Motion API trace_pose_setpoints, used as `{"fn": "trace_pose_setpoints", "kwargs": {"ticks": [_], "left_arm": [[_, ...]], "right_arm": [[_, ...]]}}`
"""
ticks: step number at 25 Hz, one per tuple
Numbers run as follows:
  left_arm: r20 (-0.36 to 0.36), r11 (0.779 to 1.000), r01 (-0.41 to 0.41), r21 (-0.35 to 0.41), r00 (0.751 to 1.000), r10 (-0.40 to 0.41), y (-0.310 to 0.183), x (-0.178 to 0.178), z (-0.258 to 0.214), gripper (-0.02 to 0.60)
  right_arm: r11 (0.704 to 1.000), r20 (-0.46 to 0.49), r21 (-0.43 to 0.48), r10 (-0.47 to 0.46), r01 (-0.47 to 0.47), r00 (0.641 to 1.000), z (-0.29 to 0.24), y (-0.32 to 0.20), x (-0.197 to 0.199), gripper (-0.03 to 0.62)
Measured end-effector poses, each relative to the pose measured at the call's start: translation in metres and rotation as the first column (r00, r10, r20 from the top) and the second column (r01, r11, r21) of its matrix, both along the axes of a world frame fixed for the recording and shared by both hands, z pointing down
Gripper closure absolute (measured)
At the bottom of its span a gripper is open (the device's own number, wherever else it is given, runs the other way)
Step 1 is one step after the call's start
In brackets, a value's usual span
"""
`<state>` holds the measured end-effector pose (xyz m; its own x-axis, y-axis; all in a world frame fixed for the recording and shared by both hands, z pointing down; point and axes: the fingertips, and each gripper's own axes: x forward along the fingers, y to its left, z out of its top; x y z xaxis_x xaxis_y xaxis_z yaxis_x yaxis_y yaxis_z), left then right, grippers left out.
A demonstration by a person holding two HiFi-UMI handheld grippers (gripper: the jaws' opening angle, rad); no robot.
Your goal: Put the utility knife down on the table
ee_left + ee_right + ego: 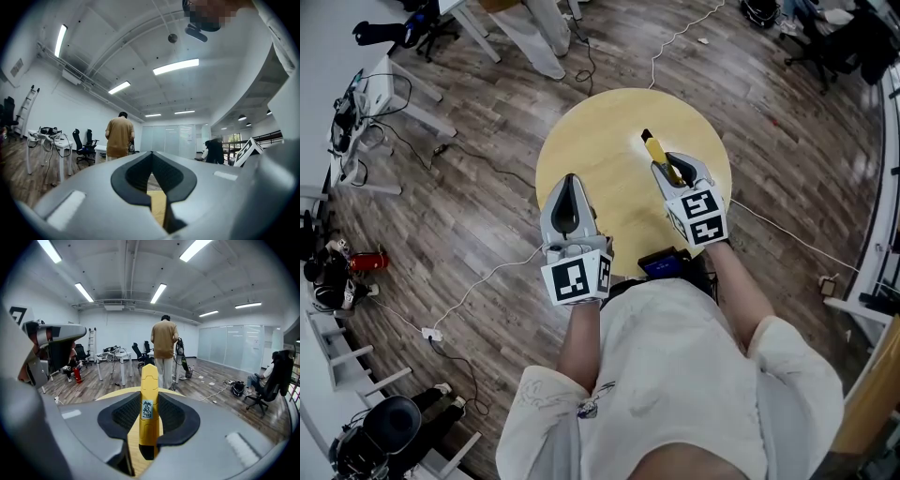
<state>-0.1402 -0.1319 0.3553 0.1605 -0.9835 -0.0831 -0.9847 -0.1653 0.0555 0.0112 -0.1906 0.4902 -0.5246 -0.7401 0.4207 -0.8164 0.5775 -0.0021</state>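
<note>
The yellow utility knife (pixel 659 157) (pixel 148 413) is being held in the right claw (pixel 673 169) (pixel 149 420), whose two dark pads are pressing on its sides about halfway along the body. Its far end is sticking out past the jaws and pointing away from the person, and a small printed label is showing on its upper face. The knife is hanging over the right half of the round, pale wooden bench (pixel 600 131) (pixel 108 393); whether its tip is touching the surface cannot be told.

The left claw (pixel 570 192) (pixel 152 173) is hovering over the near left part of the bench (pixel 158 206), well apart from the knife. Its jaws are meeting at the tips with nothing between them, and only the bench top is showing through the gap behind the tips. Each claw is carrying a marker cube (pixel 577 278) on its near end.

A small dark device (pixel 664 263) is sitting at the near rim of the bench, just beside the right forearm. Around the bench the wooden floor (pixel 487 206) is stretching out, with a white cable (pixel 684 33) trailing across it on the far side. A red fire extinguisher (pixel 366 261) is lying on the floor at the far left. Across the room a person in a tan shirt (pixel 164 341) (pixel 118 136) is standing with their back turned, near white desks (pixel 115 357) and black office chairs (pixel 86 145).
</note>
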Motion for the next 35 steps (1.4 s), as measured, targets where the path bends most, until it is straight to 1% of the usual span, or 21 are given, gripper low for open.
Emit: {"fn": "trace_pose_setpoints", "kwargs": {"ticks": [12, 18, 27, 35], "left_arm": [[0.005, 1.000, 0.003, -0.004, 1.000, -0.003, 0.000, 0.001, 0.002, 0.566], [0.010, 1.000, 0.008, -0.005, 1.000, -0.008, 0.002, 0.000, 0.004, 0.566], [0.015, 1.000, 0.012, -0.014, 1.000, -0.012, 0.007, 0.003, 0.009, 0.566], [0.016, 1.000, 0.014, -0.011, 1.000, -0.013, 0.008, 0.005, 0.010, 0.566]], "right_arm": [[0.997, -0.056, -0.077, -0.005, 0.001, 0.998, 0.047, -0.004, -0.001, 0.474], [0.994, -0.067, -0.108, -0.008, 0.000, 0.998, 0.062, -0.005, -0.002, 0.474], [0.989, -0.093, -0.147, -0.027, 0.013, 0.995, 0.084, -0.007, -0.007, 0.474], [0.982, -0.140, -0.185, -0.052, 0.025, 0.989, 0.111, -0.012, -0.010, 0.474]]}}
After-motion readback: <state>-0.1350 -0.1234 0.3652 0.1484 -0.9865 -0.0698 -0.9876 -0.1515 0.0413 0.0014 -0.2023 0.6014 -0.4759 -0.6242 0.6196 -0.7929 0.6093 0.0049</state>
